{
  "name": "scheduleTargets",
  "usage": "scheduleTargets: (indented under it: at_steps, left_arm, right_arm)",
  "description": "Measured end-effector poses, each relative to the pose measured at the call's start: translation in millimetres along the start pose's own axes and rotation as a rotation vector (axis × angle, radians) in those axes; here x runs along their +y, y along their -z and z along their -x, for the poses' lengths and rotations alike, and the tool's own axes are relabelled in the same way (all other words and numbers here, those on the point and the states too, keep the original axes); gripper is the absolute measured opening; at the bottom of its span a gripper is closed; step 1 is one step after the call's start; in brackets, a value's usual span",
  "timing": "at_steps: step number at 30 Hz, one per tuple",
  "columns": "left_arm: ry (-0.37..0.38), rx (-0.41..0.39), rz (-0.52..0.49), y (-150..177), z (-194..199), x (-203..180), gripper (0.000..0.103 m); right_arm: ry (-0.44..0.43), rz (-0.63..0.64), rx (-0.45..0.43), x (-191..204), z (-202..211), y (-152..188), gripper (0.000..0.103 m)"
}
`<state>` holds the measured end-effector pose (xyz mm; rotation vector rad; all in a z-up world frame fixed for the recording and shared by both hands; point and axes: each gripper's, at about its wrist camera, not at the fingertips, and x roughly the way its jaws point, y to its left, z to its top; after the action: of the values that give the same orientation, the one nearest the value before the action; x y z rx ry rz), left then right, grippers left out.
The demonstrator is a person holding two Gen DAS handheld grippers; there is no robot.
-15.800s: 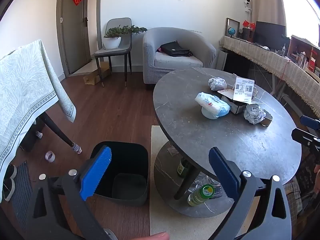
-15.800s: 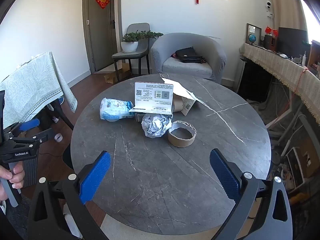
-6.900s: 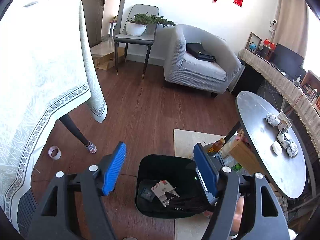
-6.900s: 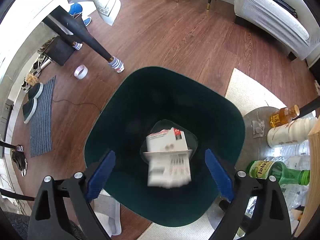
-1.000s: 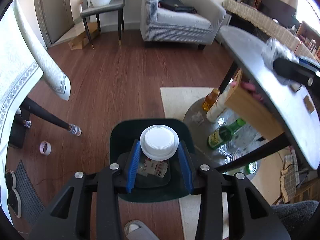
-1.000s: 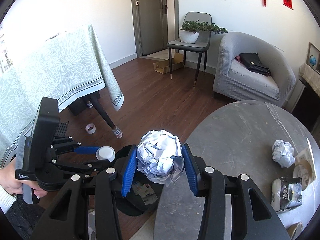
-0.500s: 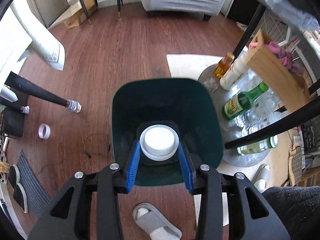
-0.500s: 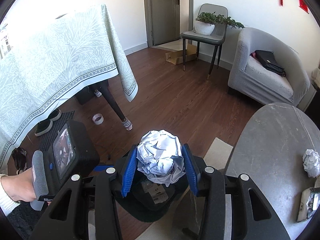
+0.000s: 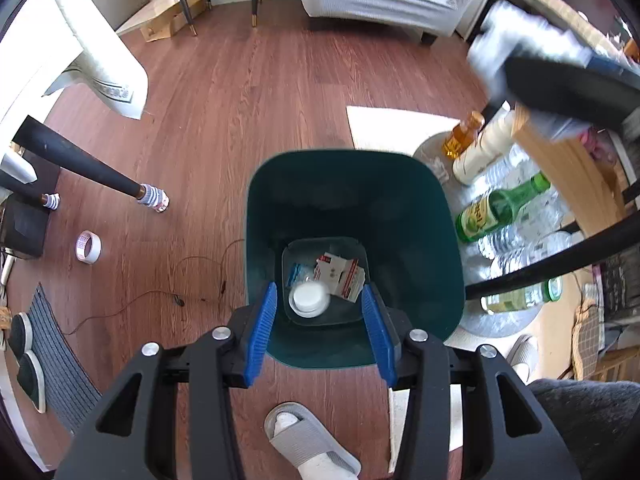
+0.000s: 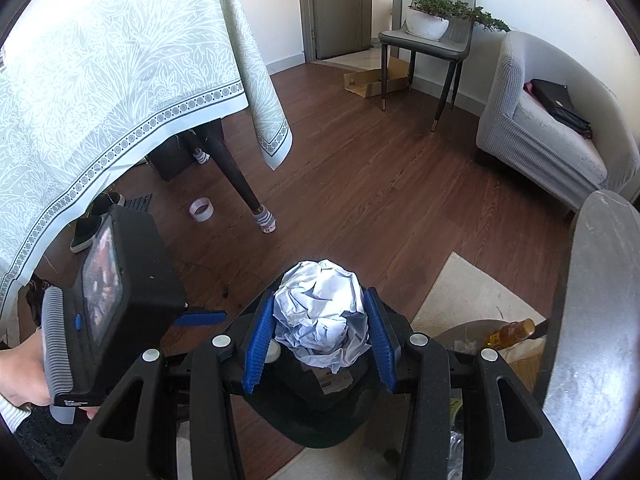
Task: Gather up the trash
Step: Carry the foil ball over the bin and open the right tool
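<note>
No writing here is sharp enough to read: the green bottle [image 9: 496, 210] under the round bench [image 10: 596, 300] has a yellow label, and the small carton [image 9: 340, 276] in the bin shows red and white print, both too blurred.

Half a second ago the white lid [image 9: 309, 299] sat pinched in the left gripper [image 9: 322, 332]; now it lies at the bottom of the dark green bin [image 9: 420, 216], beside the carton, and the blue fingers [image 9: 260, 332] stand apart with nothing between them, directly over the bin's near rim.

The right gripper [image 10: 318, 344] is still clamped on the crumpled paper ball [image 10: 320, 316], held above the bin.

The floor is reddish-brown wood, with a roll of tape [image 9: 88, 246], a pale rug [image 9: 392, 128], a grey armchair [image 10: 552, 136], a chair carrying a potted plant [image 10: 432, 20], and a table draped in a patterned cloth [image 10: 100, 72].
</note>
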<state>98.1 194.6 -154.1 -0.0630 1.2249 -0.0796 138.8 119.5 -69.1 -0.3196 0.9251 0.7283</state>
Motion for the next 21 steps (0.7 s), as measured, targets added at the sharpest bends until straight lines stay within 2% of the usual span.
scheduleTargets:
  at_steps: [11,16,18,21]
  left_arm:
    - [0.011,-0.129,0.104,-6,52,33,0.048]
    - [0.002,-0.178,0.137,-7,73,47,0.044]
    - [0.014,-0.196,0.147,-7,80,50,0.038]
    - [0.019,-0.219,0.144,-7,90,51,0.034]
  right_arm:
    - [-0.007,-0.012,0.116,12,-54,12,0.045]
    - [-0.015,-0.027,0.161,14,-74,18,0.045]
    - [-0.021,-0.031,0.184,16,-83,20,0.045]
    - [-0.029,-0.035,0.22,20,-97,25,0.045]
